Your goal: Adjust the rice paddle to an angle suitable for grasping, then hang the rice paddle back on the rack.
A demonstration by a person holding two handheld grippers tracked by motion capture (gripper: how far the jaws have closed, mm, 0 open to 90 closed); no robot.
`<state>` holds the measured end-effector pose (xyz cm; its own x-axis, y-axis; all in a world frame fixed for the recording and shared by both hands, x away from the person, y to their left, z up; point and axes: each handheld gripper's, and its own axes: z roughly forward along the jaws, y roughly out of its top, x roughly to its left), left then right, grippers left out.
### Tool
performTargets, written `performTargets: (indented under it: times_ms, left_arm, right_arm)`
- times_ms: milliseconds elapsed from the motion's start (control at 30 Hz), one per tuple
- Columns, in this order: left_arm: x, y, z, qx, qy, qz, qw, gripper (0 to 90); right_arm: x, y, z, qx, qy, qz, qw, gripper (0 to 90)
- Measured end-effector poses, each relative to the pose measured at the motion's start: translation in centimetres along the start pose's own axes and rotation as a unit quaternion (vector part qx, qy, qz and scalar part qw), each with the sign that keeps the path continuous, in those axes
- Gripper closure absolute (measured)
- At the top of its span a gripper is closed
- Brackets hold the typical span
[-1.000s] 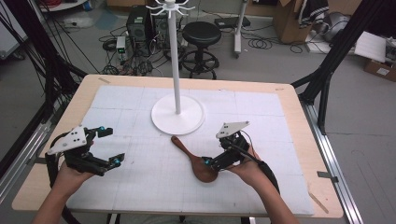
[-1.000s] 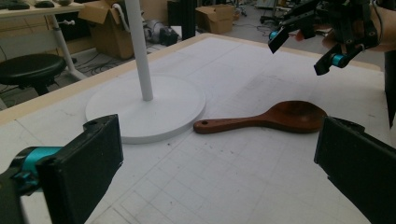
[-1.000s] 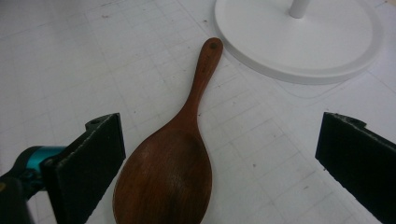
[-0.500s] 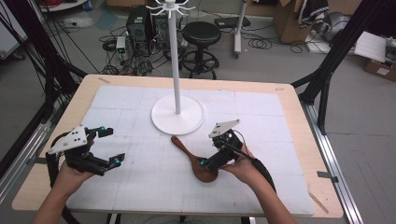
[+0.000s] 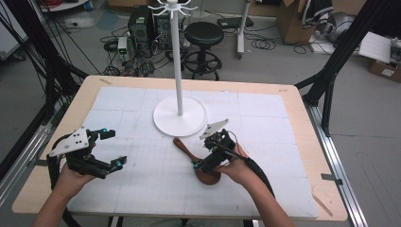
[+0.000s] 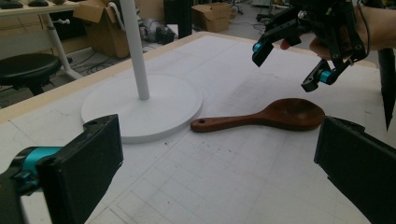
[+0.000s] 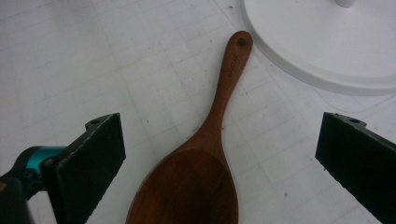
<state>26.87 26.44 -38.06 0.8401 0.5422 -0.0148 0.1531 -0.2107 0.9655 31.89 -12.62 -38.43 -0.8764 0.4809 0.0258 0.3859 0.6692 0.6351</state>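
Shifted lower and nearer the wooden spoon (image 5: 198,161) over the last second: right gripper (image 5: 208,161), now hanging directly above the bowl end, with its grey plate tipped toward the stand (image 5: 179,118). Left gripper (image 5: 109,147) unchanged, parked well to the left of the spoon.

Judged progress: early. Looks like a reach for the spoon, perhaps to hang it on the stand by the hole in its handle. Nothing lifted yet, nothing gripped. Done so far: approach and rough alignment over the bowl. Left to do: come down, close, lift, and whatever follows at the stand.

Spoon lying flat on the white mat (image 5: 142,184), just in front of the stand's round base, handle tip near the base rim but apart from it, bowl pointing away from the stand toward the person.

Right fingers (image 7: 84,163) spread wide, seen in the right gripper view standing either side of the spoon's bowl (image 7: 187,191) with clear mat between each pad and the wood; touching nothing. From the left gripper view, same gripper (image 6: 289,63) hovering above the bowl, not on it.

Left fingers (image 6: 79,177) likewise spread wide and empty, pointed toward the spoon (image 6: 261,116) and the stand (image 6: 140,105) from a distance.
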Motion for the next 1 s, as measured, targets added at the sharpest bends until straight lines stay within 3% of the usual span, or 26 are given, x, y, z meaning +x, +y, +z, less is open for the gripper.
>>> performTargets:
  times_ms: [300,1000]
  left_arm:
    - [0.0,0.0,0.0,0.001,-0.002,-0.001,1.0000,1.8]
    - [-0.1,0.0,0.2,0.003,0.000,-0.001,1.0000,1.8]
  right_arm:
    - [-0.1,0.5,1.2,0.023,0.004,0.010,0.9997,0.5]
    - [0.2,2.0,2.8,0.061,0.000,0.006,0.9981,0.5]
